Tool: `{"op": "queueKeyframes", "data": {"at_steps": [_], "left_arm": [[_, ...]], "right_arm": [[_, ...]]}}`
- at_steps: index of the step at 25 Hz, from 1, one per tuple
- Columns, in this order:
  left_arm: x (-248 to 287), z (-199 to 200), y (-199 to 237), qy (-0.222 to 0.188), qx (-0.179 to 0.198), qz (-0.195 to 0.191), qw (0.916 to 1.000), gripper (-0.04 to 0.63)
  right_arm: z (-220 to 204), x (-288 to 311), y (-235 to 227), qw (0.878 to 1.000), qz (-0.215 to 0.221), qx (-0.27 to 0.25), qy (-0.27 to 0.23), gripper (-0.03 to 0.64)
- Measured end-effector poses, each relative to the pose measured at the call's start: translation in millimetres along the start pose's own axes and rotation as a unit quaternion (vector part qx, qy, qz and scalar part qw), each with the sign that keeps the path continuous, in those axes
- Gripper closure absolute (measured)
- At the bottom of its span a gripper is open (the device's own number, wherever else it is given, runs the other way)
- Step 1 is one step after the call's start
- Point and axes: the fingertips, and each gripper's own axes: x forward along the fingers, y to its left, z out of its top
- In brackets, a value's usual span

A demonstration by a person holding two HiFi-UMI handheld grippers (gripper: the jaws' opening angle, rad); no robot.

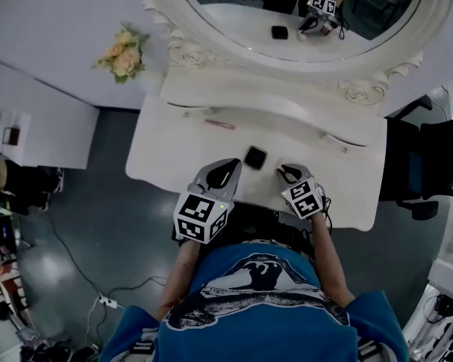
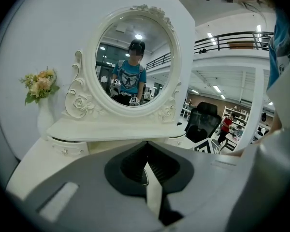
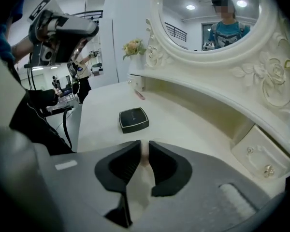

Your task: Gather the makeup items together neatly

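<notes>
Your right gripper is showing its jaws almost together, with only a narrow slit left. Something pale and pinkish is sitting in that slit, too small to tell whether it is a held item or just tabletop. Your left gripper is showing its jaws meeting at the tips, with nothing between them.

In the head view both grippers are pointing at the black compact. It is lying flat at frame centre, between the two grippers and near the front edge of the dressing table. The pink stick is lying well apart from it, up and to the left, close under the mirror shelf.

Judging by this, you are setting up to bring these pieces side by side. You should be opening the jaws wider than the compact before coming down on it, and closing across its flat sides, low on the case. For the stick, you should be gripping at mid-length so it is not swinging, then laying it parallel, just beside the compact.
</notes>
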Motion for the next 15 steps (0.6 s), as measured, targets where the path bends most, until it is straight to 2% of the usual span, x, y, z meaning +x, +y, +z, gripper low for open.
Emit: {"op": "queueKeyframes", "data": {"at_steps": [6,15], "left_arm": [[-2.0,-3.8,1.9,0.002,-0.008,0.014,0.9999,0.58],[-4.9,-4.4,8.6,-0.001,-0.011,0.023,0.9997,0.58]], "right_arm": [[1.8,5.0,-1.4,0.999,0.033,0.025,-0.017,0.557],[-0.6,4.5,-0.5,0.999,0.023,0.018,-0.021,0.546]]}}
